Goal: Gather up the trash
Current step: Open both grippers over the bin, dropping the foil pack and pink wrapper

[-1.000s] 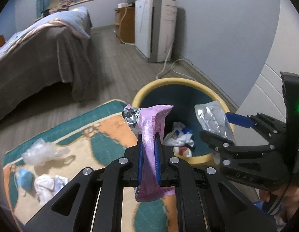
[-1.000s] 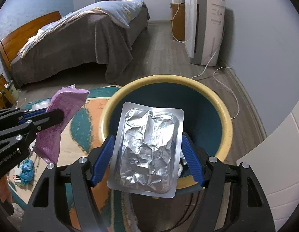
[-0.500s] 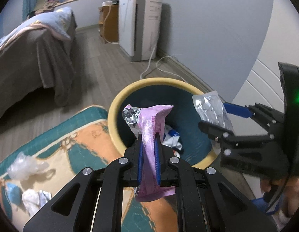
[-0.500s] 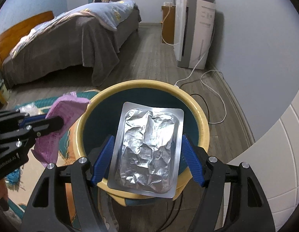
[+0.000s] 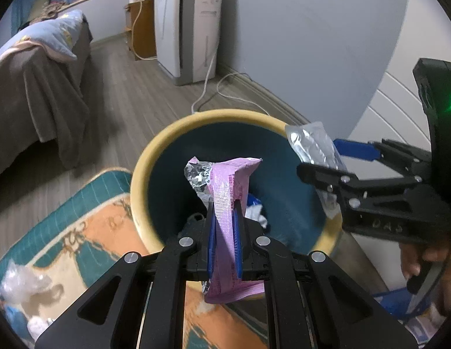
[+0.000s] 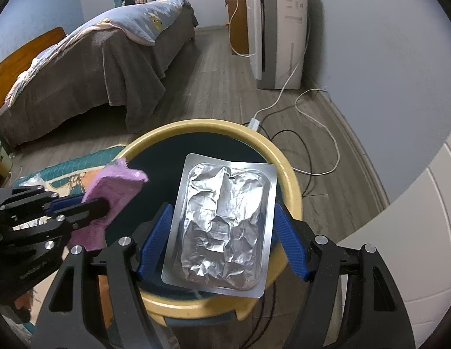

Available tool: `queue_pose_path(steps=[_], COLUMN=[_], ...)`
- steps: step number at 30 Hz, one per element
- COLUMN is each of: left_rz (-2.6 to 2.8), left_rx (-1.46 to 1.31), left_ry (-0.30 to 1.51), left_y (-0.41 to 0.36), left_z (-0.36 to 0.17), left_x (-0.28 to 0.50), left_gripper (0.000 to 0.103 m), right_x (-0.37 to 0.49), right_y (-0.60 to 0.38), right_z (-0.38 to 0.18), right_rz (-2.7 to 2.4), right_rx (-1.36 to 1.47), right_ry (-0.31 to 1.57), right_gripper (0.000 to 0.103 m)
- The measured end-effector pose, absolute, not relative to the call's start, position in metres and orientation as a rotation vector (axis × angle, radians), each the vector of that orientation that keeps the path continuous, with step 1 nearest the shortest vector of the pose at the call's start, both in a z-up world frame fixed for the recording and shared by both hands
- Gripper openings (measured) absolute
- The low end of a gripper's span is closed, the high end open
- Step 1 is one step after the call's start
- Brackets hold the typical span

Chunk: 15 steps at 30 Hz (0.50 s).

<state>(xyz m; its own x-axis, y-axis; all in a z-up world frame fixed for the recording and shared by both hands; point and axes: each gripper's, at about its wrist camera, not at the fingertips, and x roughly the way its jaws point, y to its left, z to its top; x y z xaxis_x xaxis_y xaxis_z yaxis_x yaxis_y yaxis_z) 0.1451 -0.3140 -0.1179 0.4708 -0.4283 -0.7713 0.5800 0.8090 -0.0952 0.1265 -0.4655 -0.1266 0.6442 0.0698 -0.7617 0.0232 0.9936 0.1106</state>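
- Left wrist view: the left gripper pinches a pink wrapper edge-on between its blue pads, the wrapper standing upright over the mouth of the yellow-rimmed bin.
- Only this view shows the wrapper's silver inner lining with a printed code at its upper left, and crumpled white and blue trash lying at the bottom of the bin.
- Also only here: clear plastic scraps lying on the patterned rug at lower left, well apart from the bin.
- The right gripper enters from the right, clamped on a foil blister sheet seen obliquely above the bin's far rim.
- Right wrist view: the right gripper holds the foil blister sheet flat to the camera, its blue pads pressed against both long edges, over the bin opening.
- This view shows the sheet's full crumpled face, which hides the bin's contents.
- The left gripper appears at left with the pink wrapper held above the near-left rim.
- Only this view shows the whole bed, the white appliance and the cables trailing on the floor behind the bin.
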Motion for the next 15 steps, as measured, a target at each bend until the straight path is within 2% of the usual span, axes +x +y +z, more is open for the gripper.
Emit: queue_pose_path(steps=[10, 12, 15], left_rz=[-0.585, -0.58, -0.572], left_rx=[0.191, 0.178, 0.17], left_ry=[0.853, 0.853, 0.853], left_y=[-0.31, -0.308, -0.306], left_z=[-0.12, -0.12, -0.119], left_x=[0.166, 0.168, 0.169], left_gripper=[0.012, 0.016, 0.029], right_x=[0.163, 0.171, 0.181], right_y=[-0.452, -0.452, -0.454], right_z=[-0.146, -0.15, -0.156], right_rz=[0.044, 0.051, 0.045], right_rx=[0.12, 0.141, 0.16], right_ry=[0.912, 0.919, 0.939], right_gripper=[0.07, 0.07, 0.07])
